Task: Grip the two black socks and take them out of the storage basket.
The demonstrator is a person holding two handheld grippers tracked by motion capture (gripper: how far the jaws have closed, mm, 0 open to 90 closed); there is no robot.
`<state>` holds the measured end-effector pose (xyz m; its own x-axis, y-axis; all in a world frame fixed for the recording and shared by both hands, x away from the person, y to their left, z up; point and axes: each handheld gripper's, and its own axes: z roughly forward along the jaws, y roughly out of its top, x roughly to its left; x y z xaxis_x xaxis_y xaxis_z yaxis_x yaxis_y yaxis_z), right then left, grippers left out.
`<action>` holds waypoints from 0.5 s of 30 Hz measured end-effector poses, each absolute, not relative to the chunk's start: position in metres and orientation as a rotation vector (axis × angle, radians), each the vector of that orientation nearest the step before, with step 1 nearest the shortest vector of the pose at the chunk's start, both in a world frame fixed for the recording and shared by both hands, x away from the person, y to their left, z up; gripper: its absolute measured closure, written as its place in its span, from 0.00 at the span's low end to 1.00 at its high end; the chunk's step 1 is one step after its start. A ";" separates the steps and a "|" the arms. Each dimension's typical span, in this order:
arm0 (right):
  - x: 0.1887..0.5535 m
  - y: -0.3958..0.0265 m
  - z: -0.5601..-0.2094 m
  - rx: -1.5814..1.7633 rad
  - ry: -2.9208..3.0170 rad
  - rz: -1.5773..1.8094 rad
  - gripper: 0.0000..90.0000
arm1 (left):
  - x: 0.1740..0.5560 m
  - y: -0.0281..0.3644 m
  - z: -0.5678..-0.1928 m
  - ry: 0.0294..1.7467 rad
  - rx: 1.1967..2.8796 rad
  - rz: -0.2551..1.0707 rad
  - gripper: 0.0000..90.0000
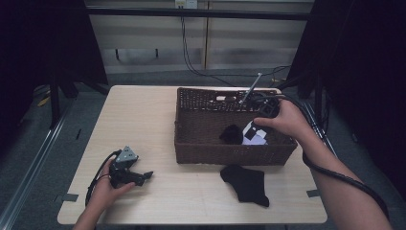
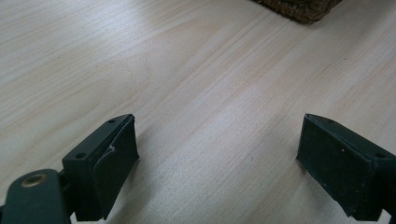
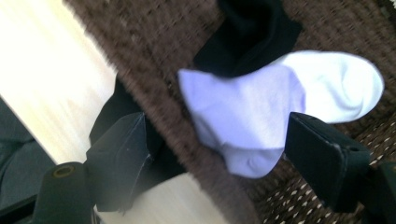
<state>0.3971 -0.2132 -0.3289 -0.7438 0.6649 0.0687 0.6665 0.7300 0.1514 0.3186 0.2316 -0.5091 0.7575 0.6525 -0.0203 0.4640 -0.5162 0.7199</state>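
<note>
A brown wicker basket (image 1: 230, 155) stands on the right half of the table. Inside it lie a balled black sock (image 1: 231, 134) and a white sock (image 1: 254, 139). Another black sock (image 1: 247, 184) lies flat on the table in front of the basket. My right gripper (image 1: 253, 128) hangs over the basket's right side. In the right gripper view its jaws (image 3: 215, 158) stand open above the white sock (image 3: 261, 102), without pressing on it, and the black sock (image 3: 252, 32) lies just beyond. My left gripper (image 1: 146, 176) rests on the table at the front left, open and empty (image 2: 217, 154).
The basket's rim (image 3: 159, 70) runs slantwise under the right gripper, with the light wooden table (image 3: 51, 70) beyond it. A metal rod and black cables lie at the basket's far right corner (image 1: 253, 93). Bare tabletop (image 2: 187, 70) stretches ahead of the left gripper.
</note>
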 end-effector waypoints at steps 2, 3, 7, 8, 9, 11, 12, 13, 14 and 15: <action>0.403 -0.213 -0.332 -1.135 -2.914 -0.258 0.23 | 0.319 0.232 -0.509 0.831 2.210 0.326 0.13; 0.403 -0.213 -0.332 -1.135 -2.914 -0.258 0.23 | 0.319 0.232 -0.509 0.832 2.211 0.327 0.13; 0.413 -0.212 -0.341 -1.162 -2.904 -0.240 0.22 | 0.319 0.232 -0.509 0.831 2.211 0.326 0.13; 0.418 -0.211 -0.346 -1.183 -2.910 -0.231 0.20 | 0.319 0.232 -0.509 0.831 2.211 0.326 0.13; 0.420 -0.211 -0.349 -1.178 -2.910 -0.246 0.20 | 0.319 0.232 -0.509 0.831 2.211 0.326 0.13; 0.424 -0.210 -0.354 -1.177 -2.903 -0.234 0.20 | 0.319 0.232 -0.509 0.831 2.211 0.326 0.13; 0.425 -0.209 -0.356 -1.192 -2.892 -0.246 0.20 | 0.319 0.232 -0.509 0.831 2.211 0.326 0.13; 0.425 -0.209 -0.356 -1.192 -2.892 -0.246 0.20 | 0.319 0.232 -0.509 0.831 2.211 0.326 0.13; 0.428 -0.207 -0.361 -1.206 -2.878 -0.261 0.20 | 0.319 0.232 -0.509 0.831 2.210 0.326 0.13; 0.430 -0.207 -0.363 -1.199 -2.878 -0.265 0.20 | 0.319 0.232 -0.509 0.830 2.211 0.330 0.12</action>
<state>0.4297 -0.2072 -0.3633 -0.7063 0.7038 0.0760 0.7059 0.6921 0.1510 0.3187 0.2317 -0.5090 0.7577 0.6524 -0.0171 0.4622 -0.5181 0.7197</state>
